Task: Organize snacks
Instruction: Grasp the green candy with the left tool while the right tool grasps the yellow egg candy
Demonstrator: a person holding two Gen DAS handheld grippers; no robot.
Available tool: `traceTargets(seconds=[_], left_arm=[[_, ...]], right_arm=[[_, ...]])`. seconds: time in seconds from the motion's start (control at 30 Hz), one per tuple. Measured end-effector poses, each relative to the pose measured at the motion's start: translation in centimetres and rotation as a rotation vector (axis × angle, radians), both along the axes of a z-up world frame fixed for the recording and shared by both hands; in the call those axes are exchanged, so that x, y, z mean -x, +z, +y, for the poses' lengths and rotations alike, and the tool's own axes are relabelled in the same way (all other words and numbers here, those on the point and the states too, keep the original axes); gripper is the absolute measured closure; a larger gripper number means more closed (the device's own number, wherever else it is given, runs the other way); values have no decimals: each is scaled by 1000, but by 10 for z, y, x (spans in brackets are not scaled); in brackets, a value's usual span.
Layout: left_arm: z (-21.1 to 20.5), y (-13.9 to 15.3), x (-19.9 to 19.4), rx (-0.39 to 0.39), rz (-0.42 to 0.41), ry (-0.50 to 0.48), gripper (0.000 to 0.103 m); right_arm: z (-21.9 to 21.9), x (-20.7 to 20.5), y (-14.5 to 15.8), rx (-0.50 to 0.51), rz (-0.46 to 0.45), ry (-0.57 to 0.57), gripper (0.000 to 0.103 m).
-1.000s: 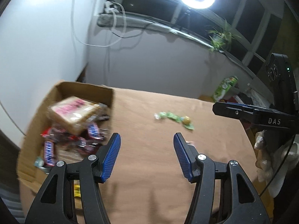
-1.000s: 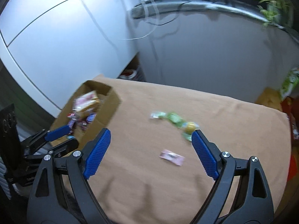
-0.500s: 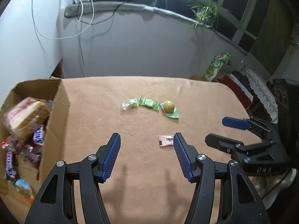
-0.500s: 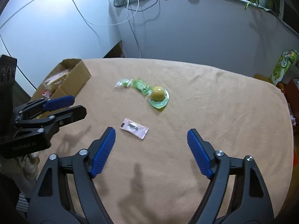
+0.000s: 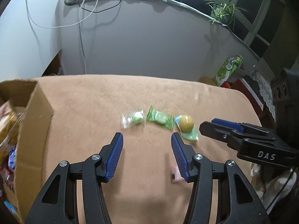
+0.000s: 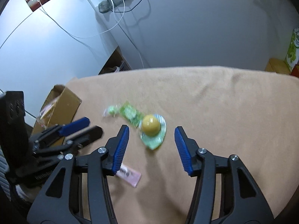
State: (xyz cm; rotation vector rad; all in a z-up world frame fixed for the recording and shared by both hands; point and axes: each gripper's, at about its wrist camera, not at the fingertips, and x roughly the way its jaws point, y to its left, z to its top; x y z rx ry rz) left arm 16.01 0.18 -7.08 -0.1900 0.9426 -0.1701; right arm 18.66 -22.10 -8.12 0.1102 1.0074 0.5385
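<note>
Three green-wrapped snacks lie in a row on the tan cloth: a clear-and-green candy [image 5: 133, 119], a green packet [image 5: 160, 119], and a yellow ball on a green wrapper [image 5: 186, 126] [image 6: 151, 128]. A pink packet [image 6: 129, 174] [image 5: 176, 173] lies nearer, partly under the fingers. My left gripper [image 5: 147, 149] is open and empty, just short of the row. My right gripper [image 6: 151, 140] is open and empty, its jaws either side of the yellow ball. A cardboard box [image 5: 31, 123] [image 6: 61, 106] with several snacks stands at the left.
The table's far edge meets a grey wall with hanging cables. A green carton [image 5: 229, 69] and clutter stand off the table's right side. Each gripper shows in the other's view: the right one [image 5: 224, 128], the left one [image 6: 78, 128].
Both grippers have moved forward and down toward the row of green snacks. The pink packet now lies under the fingers. The box has slid to the left edge of the left view.
</note>
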Motion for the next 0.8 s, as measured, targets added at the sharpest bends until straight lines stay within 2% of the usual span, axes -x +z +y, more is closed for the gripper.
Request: traceTargets(seconds=[0.27, 0.33, 0.5, 0.7, 0.8], left_arm=[[-2, -7, -23, -15, 11, 18, 51], [-3, -11, -28, -29, 22, 14, 60], [-3, -17, -35, -34, 37, 19, 64], [-5, -17, -37, -78, 29, 12, 77], [-6, -19, -37, -87, 25, 1, 77]], right_arm=[[6, -9, -6, -25, 32, 30, 49], [6, -11, -9, -26, 42, 27, 51], [3, -16, -14, -34, 55, 18, 55], [13, -13, -17, 0, 45, 37, 60], [21, -12, -22, 29, 42, 50, 67]])
